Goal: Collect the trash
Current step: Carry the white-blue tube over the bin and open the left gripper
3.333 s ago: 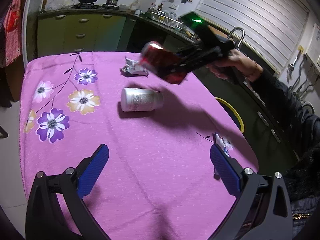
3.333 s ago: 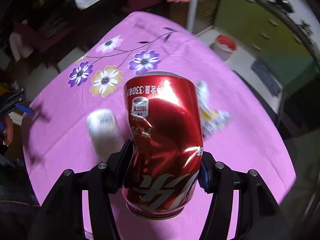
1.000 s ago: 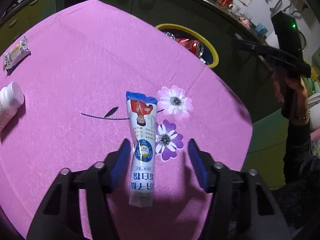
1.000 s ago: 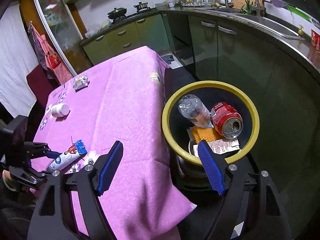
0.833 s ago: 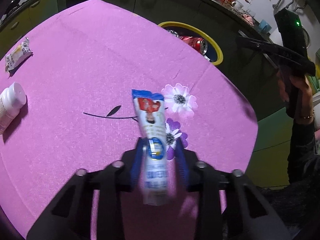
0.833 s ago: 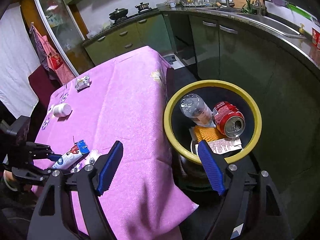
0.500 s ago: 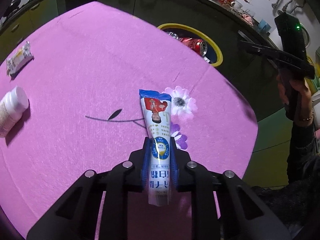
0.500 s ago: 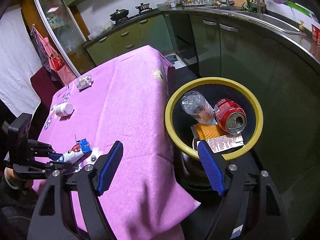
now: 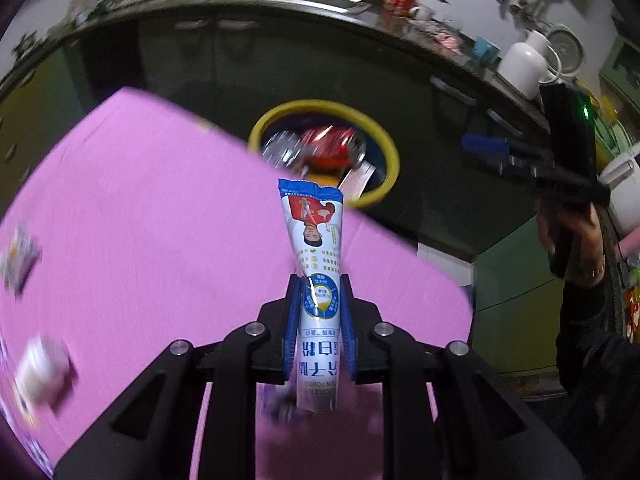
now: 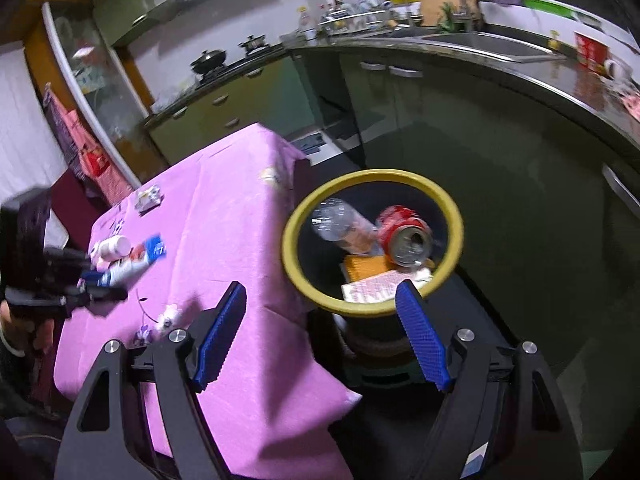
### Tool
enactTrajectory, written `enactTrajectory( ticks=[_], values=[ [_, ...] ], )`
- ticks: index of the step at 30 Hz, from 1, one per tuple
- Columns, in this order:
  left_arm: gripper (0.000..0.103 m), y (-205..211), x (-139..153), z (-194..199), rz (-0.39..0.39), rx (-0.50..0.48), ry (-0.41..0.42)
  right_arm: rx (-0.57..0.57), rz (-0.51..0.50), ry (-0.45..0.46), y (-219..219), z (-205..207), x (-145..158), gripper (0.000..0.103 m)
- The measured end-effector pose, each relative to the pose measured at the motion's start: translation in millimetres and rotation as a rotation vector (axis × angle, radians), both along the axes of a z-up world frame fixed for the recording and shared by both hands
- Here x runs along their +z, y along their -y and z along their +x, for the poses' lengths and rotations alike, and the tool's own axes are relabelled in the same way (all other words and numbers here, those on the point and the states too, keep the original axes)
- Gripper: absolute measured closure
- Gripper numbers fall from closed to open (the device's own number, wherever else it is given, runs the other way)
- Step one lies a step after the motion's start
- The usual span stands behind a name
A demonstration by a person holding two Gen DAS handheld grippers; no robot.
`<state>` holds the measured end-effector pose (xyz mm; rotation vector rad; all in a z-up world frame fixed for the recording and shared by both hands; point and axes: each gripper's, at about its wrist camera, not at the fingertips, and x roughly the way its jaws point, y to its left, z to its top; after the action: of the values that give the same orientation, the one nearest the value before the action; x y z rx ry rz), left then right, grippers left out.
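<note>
A: Status?

B: My left gripper (image 9: 318,316) is clamped on the sachet (image 9: 316,276), clear of the table (image 9: 140,220). My right gripper (image 10: 320,336) stands apart, empty, above the bin (image 10: 456,216).

A: Procedure?

B: Carry over the rim, centre, then release.

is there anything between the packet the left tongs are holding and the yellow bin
Nothing visible. The left tongs grip the powder packet above the pink tablecloth, and the yellow bin sits past the table edge with its mouth open. The right tongs hang open off to one side.
</note>
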<state>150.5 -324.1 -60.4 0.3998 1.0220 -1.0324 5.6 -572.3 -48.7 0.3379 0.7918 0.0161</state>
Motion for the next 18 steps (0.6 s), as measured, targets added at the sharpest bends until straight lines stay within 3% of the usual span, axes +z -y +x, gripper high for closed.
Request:
enactTrajectory(
  ticks=[8,15,16,18],
  values=[
    [0.085,119,-16,25,0.016,-0.082,-0.038,-0.097,0.039,-0.003,39,-27,-10,0.027],
    [0.083,183,-55,58,0.077,-0.030,-0.035,-0.131,0.048,-0.026,57,-37,-18,0.027],
    [0.078,188,-58,61,0.084,-0.020,-0.038,-0.138,0.049,-0.027,60,-38,-18,0.027],
    [0.052,197,-66,70,0.102,0.002,-0.031,-0.149,0.054,-0.028,64,-40,-19,0.027]
  ],
)
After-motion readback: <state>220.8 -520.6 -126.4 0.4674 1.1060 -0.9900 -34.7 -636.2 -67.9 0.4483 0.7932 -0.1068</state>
